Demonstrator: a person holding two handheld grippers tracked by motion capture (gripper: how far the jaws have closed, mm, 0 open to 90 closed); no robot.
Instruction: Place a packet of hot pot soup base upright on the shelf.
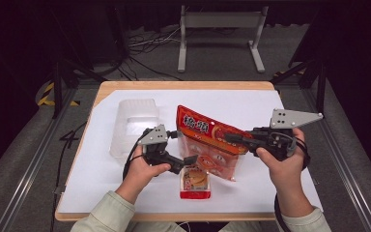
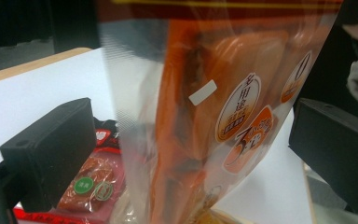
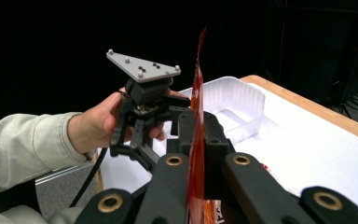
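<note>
An orange-red snack bag (image 1: 207, 140) is held upright above the white table sheet (image 1: 270, 183). My right gripper (image 1: 233, 138) is shut on the bag's edge, and in the right gripper view its jaws (image 3: 196, 140) pinch the thin film of the bag (image 3: 198, 79). My left gripper (image 1: 181, 146) is open around the bag's opposite side. In the left gripper view the bag (image 2: 205, 116) hangs between the two black fingers (image 2: 51, 149), which stand wide apart and clear of it. A small red packet (image 1: 195, 182) lies flat on the sheet under the bag.
A clear plastic tray (image 1: 134, 121) stands at the back left of the sheet, also seen as the tray (image 3: 235, 105) behind the left gripper (image 3: 144, 107). The wooden table edge (image 1: 183, 85) runs along the back. A metal stand (image 1: 220, 21) is on the floor beyond.
</note>
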